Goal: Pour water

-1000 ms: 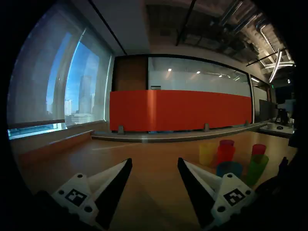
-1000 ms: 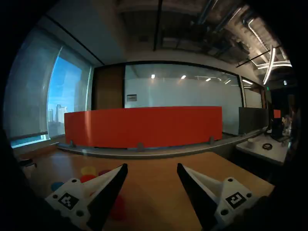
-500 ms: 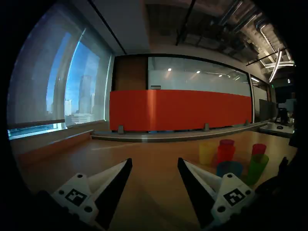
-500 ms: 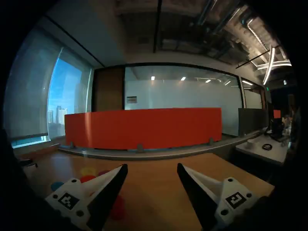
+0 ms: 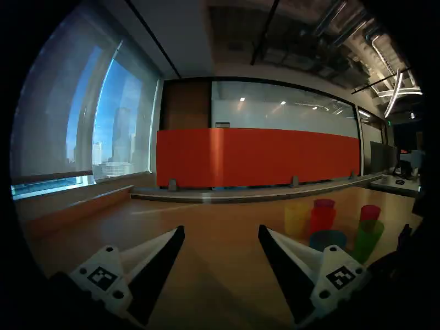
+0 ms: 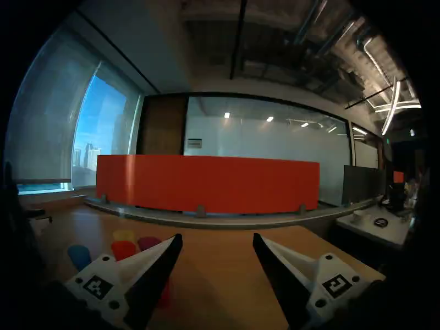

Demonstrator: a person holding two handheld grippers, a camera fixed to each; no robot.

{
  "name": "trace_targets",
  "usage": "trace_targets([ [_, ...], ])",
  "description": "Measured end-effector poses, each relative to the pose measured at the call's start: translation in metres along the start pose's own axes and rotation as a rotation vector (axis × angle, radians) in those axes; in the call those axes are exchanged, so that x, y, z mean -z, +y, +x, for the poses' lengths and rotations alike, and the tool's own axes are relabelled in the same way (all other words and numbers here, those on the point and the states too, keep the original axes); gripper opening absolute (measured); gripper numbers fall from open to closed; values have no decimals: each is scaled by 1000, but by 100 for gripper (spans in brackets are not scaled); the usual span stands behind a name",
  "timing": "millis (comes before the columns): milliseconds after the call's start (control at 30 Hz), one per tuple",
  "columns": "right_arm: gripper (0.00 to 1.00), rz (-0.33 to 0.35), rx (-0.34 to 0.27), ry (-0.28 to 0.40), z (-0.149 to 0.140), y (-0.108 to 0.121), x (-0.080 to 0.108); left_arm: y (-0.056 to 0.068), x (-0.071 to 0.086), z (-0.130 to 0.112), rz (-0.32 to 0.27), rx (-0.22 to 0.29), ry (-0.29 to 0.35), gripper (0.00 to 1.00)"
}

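Several coloured plastic cups stand grouped on the wooden table. In the left gripper view I pick out a yellow cup, a red cup, a blue cup, a green cup and another red cup, all to the right of my left gripper, which is open and holds nothing. In the right gripper view the cups sit at lower left: blue cup, red cup, yellow cup. My right gripper is open and holds nothing, its left finger partly covering them.
An orange divider panel runs along the table's far edge. Large windows are on the left. A second desk with small items lies at the right beyond the table's edge.
The left gripper's fingers have spread slightly wider. The right gripper has lifted or tilted, so the cups now show higher beside its left finger.
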State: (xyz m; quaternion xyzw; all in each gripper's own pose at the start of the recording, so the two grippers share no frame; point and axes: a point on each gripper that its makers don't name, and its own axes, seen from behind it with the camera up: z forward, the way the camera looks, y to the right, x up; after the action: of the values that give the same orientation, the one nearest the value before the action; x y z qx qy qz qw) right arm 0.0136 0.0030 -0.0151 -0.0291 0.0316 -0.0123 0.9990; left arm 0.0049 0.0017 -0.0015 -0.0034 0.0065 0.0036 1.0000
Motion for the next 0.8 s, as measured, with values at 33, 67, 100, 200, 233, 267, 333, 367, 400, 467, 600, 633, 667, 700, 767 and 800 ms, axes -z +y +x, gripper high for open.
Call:
trace_targets([
  [33, 99, 2, -1, 4, -1, -1, -1, 0, 0, 0, 0, 0, 0, 100],
  [67, 99, 5, -2, 8, -2, -2, -2, 0, 0, 0, 0, 0, 0, 100],
  [100, 99, 7, -3, 12, -2, -3, -3, 0, 0, 0, 0, 0, 0, 100],
  [200, 99, 13, -9, 27, -2, -7, -5, -1, 0, 0, 0, 0, 0, 100],
  [233, 99, 13, -10, 31, -3, -8, -6, -1, 0, 0, 0, 0, 0, 100],
  [267, 99, 12, -11, 35, -4, -10, -7, -1, 0, 0, 0, 0, 0, 100],
  [333, 99, 10, -11, 40, -7, -12, -8, 0, 0, 0, 0, 0, 0, 100],
  [367, 99, 8, -11, 41, -9, -13, -8, 0, 0, 0, 0, 0, 0, 100],
  [400, 99, 7, -11, 43, -11, -14, -8, 0, 0, 0, 0, 0, 0, 100],
  [467, 99, 8, -12, 42, -18, -15, -8, 0, 0, 0, 0, 0, 0, 100],
  [600, 99, 10, -13, 39, -30, -15, -6, 0, 0, 0, 0, 0, 0, 100],
  [633, 99, 10, -14, 38, -32, -15, -6, 0, 0, 0, 0, 0, 0, 100],
  [667, 99, 10, -15, 38, -35, -14, -5, 0, 0, 0, 0, 0, 0, 100],
  [700, 99, 10, -16, 37, -37, -14, -5, 0, 0, 0, 0, 0, 0, 100],
  [767, 99, 11, -18, 34, -41, -13, -5, 0, 0, 0, 0, 0, 0, 100],
  [800, 99, 12, -20, 33, -43, -12, -5, 0, 0, 0, 0, 0, 0, 100],
])
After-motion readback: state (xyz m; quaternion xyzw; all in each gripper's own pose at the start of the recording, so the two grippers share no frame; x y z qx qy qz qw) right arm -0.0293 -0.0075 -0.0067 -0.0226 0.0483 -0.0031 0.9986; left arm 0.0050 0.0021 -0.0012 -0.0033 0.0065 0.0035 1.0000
